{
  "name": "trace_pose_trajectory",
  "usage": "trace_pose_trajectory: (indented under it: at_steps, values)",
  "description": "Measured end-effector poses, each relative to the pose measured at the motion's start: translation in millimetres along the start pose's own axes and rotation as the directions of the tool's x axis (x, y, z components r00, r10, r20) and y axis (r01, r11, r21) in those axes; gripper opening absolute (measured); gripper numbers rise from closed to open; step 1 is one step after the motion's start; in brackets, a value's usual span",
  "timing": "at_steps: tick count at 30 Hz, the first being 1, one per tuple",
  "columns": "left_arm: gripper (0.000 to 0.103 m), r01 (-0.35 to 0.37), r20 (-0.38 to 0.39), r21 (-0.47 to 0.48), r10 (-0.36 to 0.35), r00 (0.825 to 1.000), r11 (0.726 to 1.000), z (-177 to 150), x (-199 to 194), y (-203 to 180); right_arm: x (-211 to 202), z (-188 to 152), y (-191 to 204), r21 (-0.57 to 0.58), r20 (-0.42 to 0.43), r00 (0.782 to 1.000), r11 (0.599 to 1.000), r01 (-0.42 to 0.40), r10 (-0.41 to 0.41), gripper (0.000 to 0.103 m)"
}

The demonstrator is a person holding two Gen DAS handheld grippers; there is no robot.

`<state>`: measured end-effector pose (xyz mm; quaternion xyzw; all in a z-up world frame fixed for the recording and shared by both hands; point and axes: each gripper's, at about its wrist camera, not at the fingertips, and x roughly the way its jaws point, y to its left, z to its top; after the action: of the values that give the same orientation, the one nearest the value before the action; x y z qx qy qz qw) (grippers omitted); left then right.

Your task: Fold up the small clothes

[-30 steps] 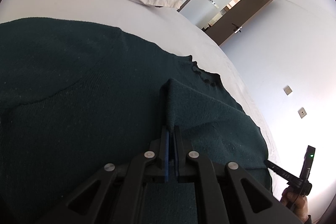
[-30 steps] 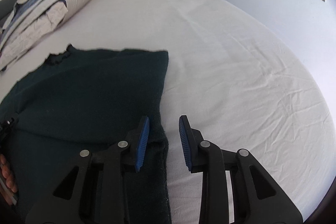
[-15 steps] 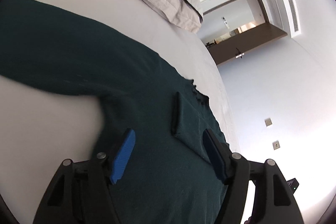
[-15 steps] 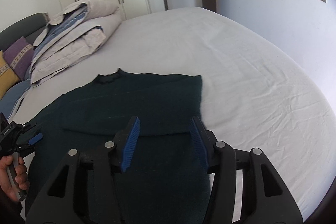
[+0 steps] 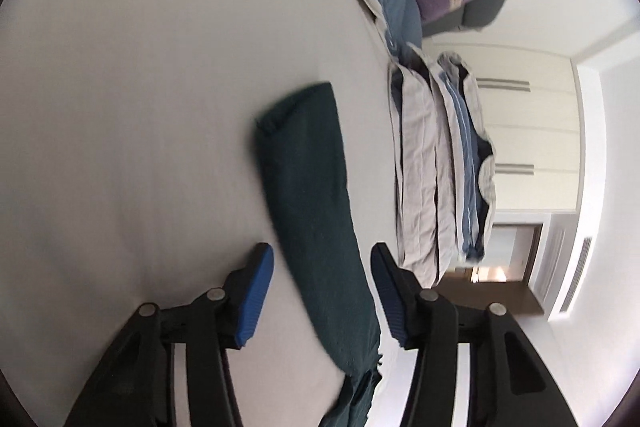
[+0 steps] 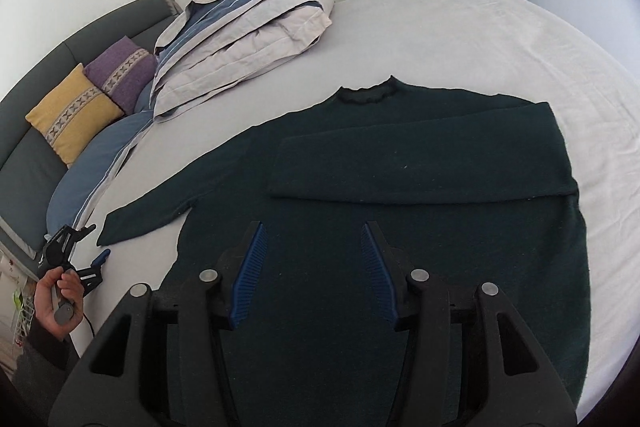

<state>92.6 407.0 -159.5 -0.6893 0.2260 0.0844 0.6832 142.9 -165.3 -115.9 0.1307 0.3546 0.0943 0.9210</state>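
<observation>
Right sleeve's folded across the dark green sweater mid-frame on the bed. Left gripper let go a second ago, swung to the other sleeve, jaws narrowing, probably not touching. Right gripper hovers half-open, empty.

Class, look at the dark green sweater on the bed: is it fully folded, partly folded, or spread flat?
Partly folded: on the sweater, one sleeve lies folded across the chest, the other sleeve is stretched out on the bed.

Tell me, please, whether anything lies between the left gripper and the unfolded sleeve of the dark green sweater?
Nothing visible does. The left gripper, its jaws closing but empty, points along the unfolded sleeve, which lies flat on the white bed sheet. The folded duvet sits beside the sleeve, clear of the path.
</observation>
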Motion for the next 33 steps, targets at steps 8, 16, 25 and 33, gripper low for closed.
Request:
trace_pose_trajectory:
  at_steps: [8, 16, 25, 33]
  values:
    - [0.01, -0.102, 0.063, -0.049, 0.105, 0.992, 0.994, 22, 32, 1, 3, -7, -10, 0.02, -0.004, 1.0, 1.0, -0.01, 0.01, 0.048]
    - [0.008, -0.149, 0.037, 0.368, 0.146, 0.989, 0.918, -30, 56, -97, -21, -7, -59, 0.095, 0.046, 0.999, 0.995, -0.006, 0.002, 0.048]
    - [0.008, 0.085, -0.181, 0.93, 0.244, 0.953, 0.357, -330, 145, -207, -45, -20, -117, 0.205, 0.079, 0.996, 0.978, 0.028, -0.045, 0.048]
    - [0.053, 0.162, -0.164, 0.986, 0.467, 0.869, 0.044, -482, 182, -130, -40, -27, -160, 0.279, 0.003, 0.998, 0.958, 0.065, -0.069, 0.048]
